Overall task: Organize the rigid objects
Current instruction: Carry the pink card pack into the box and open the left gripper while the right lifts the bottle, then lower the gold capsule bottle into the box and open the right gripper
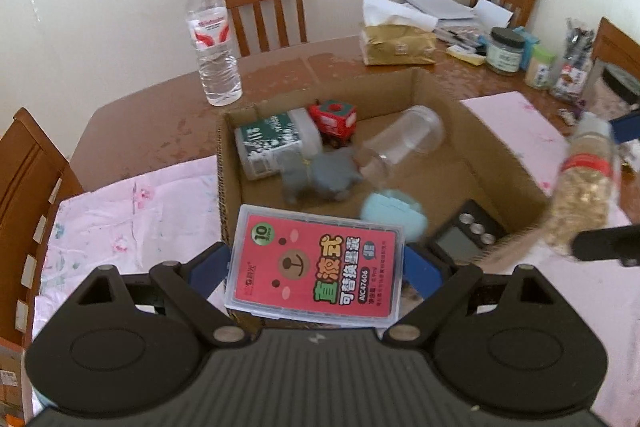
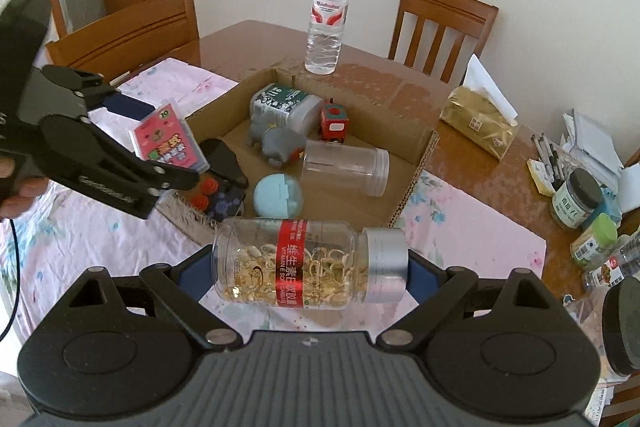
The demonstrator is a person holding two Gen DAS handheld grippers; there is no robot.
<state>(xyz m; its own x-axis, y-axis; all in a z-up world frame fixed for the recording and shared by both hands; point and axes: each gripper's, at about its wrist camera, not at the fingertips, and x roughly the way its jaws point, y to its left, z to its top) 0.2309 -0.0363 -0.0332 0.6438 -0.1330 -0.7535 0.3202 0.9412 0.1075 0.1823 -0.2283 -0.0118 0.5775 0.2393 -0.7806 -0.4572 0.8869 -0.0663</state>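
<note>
The left gripper [image 1: 316, 263] clamps one red refill case [image 1: 314, 269] over the near wall of the cardboard box [image 1: 472, 131]. Ahead of it inside lie one green-labelled jar [image 1: 276, 143], one red toy cube [image 1: 333, 119], one grey toy elephant [image 1: 320, 177], one empty clear jar [image 1: 400, 143] and one pale blue ball [image 1: 394, 213]. To its right, the right gripper [image 2: 310, 267] grips one capsule bottle [image 2: 310, 263] sideways, just short of the box.
</note>
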